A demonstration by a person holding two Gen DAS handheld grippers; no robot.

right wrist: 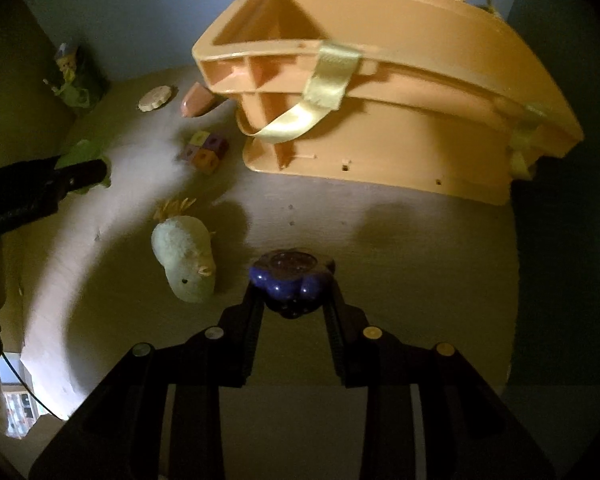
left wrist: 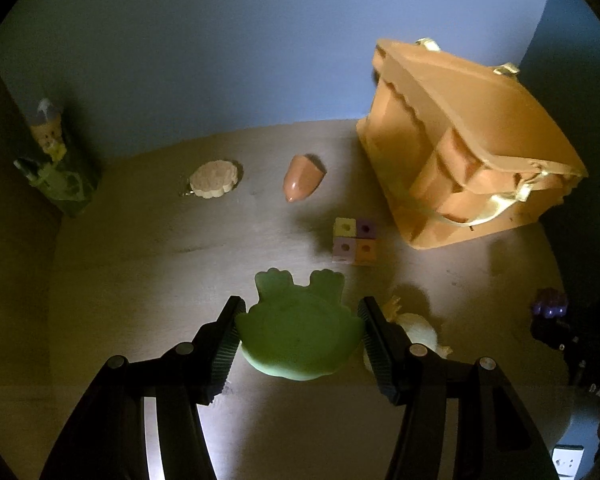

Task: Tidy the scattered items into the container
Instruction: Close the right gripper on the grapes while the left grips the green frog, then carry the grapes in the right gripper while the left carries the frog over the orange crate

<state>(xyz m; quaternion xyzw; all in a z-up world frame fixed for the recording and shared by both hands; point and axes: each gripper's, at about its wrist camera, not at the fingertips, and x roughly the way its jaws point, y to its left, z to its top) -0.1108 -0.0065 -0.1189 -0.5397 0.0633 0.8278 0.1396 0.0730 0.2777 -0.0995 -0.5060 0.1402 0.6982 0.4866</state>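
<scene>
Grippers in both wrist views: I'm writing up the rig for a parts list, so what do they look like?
The left gripper and right gripper look alike: black, angular linkage arms with round silvery pivot pins, ending in two straight fingers lined with finely ribbed black pads. In the right wrist view the pins appear pale or yellowish. No hands or sleeves show.

Left gripper point(left wrist: 300, 312): matte black, two angular fingers point(left wrist: 228, 340) lined with fine ribbed pads. Round silver screw heads point(left wrist: 184, 347) mark each linkage joint, two per side. Right gripper point(right wrist: 292, 300): same black build and ribbing; its screw heads point(right wrist: 372, 333) at 3 o'clock look yellowish.
</scene>
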